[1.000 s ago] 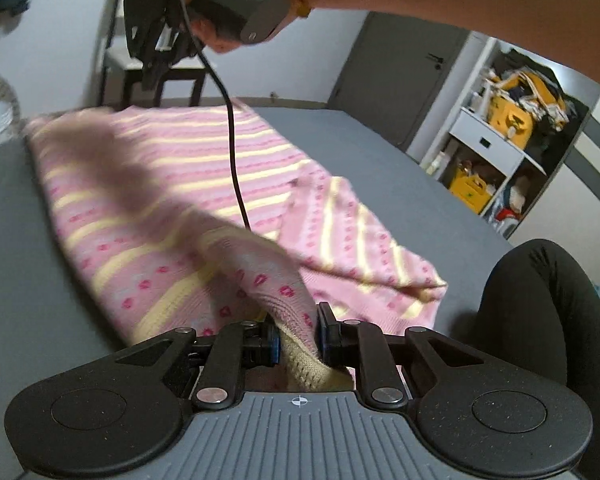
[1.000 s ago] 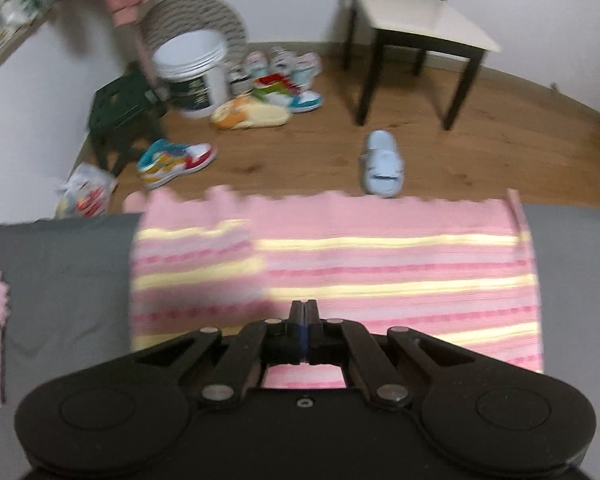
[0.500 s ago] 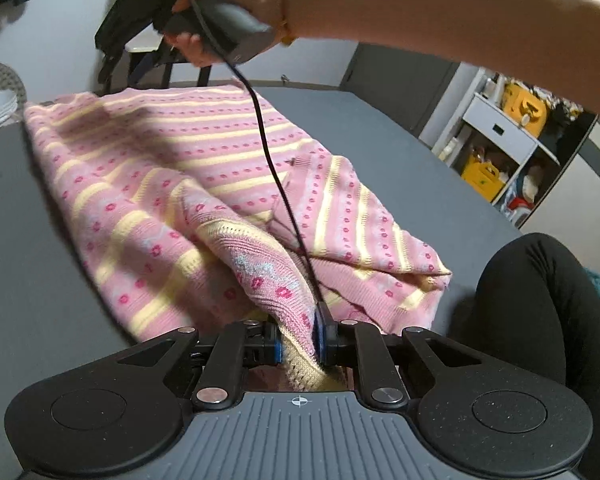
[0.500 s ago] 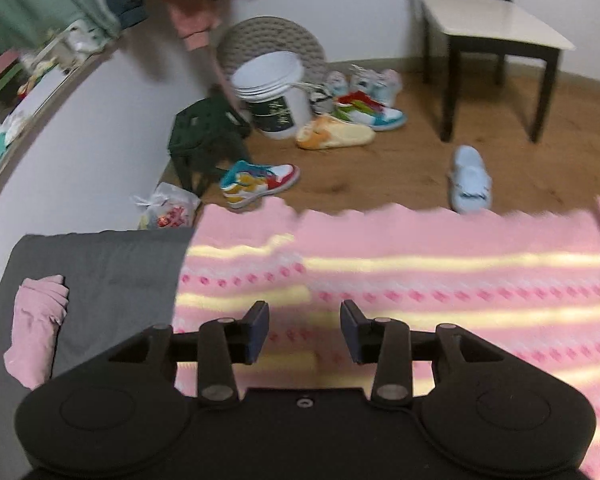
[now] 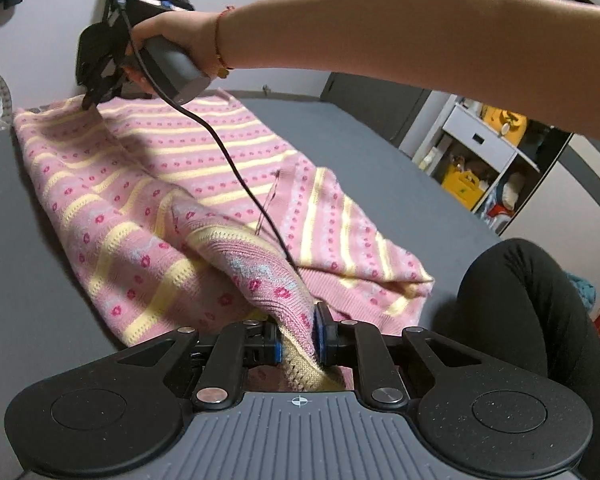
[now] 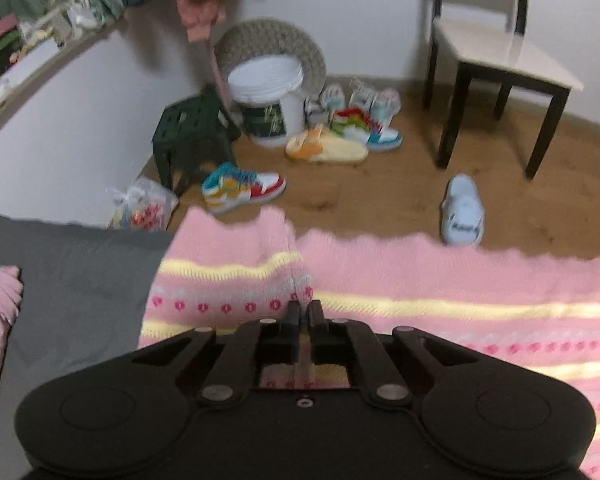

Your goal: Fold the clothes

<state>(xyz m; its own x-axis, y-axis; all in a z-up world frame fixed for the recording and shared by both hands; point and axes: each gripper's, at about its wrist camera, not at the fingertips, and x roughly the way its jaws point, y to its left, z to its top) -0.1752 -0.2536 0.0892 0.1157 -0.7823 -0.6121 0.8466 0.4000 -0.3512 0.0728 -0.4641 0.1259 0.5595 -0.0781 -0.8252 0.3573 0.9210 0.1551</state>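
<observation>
The pink striped knit sweater [image 5: 188, 184] lies spread on the grey bed [image 5: 360, 148], its far hem at the bed's edge above the wooden floor. The left gripper [image 5: 296, 334] has its fingers clamped on a bunched fold of the near part of the sweater. The right gripper [image 6: 304, 314], held in the person's hand [image 5: 172, 40], has its fingers almost together on a raised ridge of fabric near the far hem; it appears to be pinching the knit, though blur makes that grip uncertain.

The step in hand looks like lifting one side to fold it across the body. To do it well, both grips should rise together and keep the edge between them taut, so the stripes stay parallel and no slack bunches in the middle. The black cable [image 5: 236, 168] trailing over the sweater could snag under the fold and is best kept clear.

On the floor, a white bucket [image 6: 270, 108] stands by the shoes; its contents cannot be made out. Shelves [image 5: 484, 148] beside the bed hold yellow bins.
</observation>
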